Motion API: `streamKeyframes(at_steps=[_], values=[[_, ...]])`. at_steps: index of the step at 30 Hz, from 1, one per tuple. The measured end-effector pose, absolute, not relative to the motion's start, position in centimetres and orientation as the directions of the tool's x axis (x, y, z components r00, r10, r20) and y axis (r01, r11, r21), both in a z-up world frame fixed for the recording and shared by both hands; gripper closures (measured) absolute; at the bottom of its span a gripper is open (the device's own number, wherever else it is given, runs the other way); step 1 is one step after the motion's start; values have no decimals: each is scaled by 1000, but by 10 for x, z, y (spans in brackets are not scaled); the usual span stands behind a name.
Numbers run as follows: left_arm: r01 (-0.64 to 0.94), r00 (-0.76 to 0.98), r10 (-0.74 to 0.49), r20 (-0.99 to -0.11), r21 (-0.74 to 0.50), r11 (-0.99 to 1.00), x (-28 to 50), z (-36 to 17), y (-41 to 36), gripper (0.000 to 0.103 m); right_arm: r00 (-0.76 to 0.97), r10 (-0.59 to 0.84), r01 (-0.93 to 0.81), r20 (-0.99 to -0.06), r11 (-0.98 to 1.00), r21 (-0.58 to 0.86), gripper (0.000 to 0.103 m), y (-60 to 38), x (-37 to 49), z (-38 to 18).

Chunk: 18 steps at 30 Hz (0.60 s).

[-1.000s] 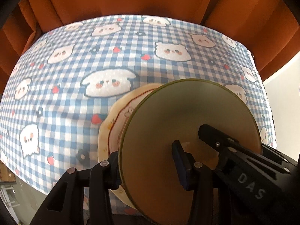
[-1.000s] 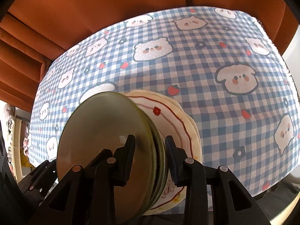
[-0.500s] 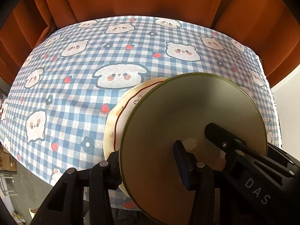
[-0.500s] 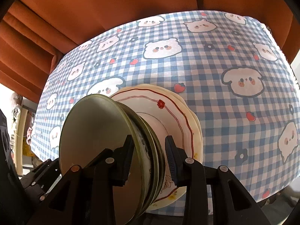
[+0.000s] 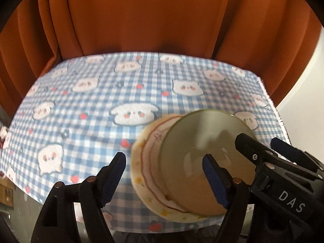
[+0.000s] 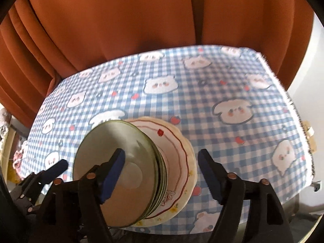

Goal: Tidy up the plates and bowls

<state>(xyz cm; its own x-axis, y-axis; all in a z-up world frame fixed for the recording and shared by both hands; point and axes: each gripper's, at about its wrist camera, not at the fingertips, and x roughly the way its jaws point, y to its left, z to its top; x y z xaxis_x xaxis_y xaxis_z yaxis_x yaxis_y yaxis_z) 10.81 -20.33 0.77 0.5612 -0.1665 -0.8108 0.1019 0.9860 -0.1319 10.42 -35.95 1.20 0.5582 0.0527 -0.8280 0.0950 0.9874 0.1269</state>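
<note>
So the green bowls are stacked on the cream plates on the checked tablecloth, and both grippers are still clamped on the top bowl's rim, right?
Not quite. The green bowls do sit stacked on the cream plates on the checked tablecloth, but neither gripper is clamped. Both wrist views show the left gripper and right gripper with jaws opening, pads clear of the rim.

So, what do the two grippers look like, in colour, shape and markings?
Both the left gripper and the right gripper are black, angular frames ending in two tapered jaws lined with dark blue pads. Small copper-coloured rivets sit at the joints. The right one, seen from the left wrist, carries white letters "DAS". No cables or sleeves show.
</note>
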Motion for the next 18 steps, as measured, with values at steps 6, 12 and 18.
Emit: streamKeyframes(at_steps=[6, 12, 18], values=[[126, 637, -169, -752, -115, 985, 74, 23, -165, 18, 639, 2, 93, -769, 993, 79, 12, -323, 67, 33], [125, 697, -139, -704, -71, 990, 39, 20, -127, 17, 691, -30, 96, -722, 994, 51, 9, -281, 30, 34], [83, 749, -86, -657, -36, 996, 12, 7, -88, 17, 739, -70, 132, -670, 990, 42, 9, -248, -4, 22]])
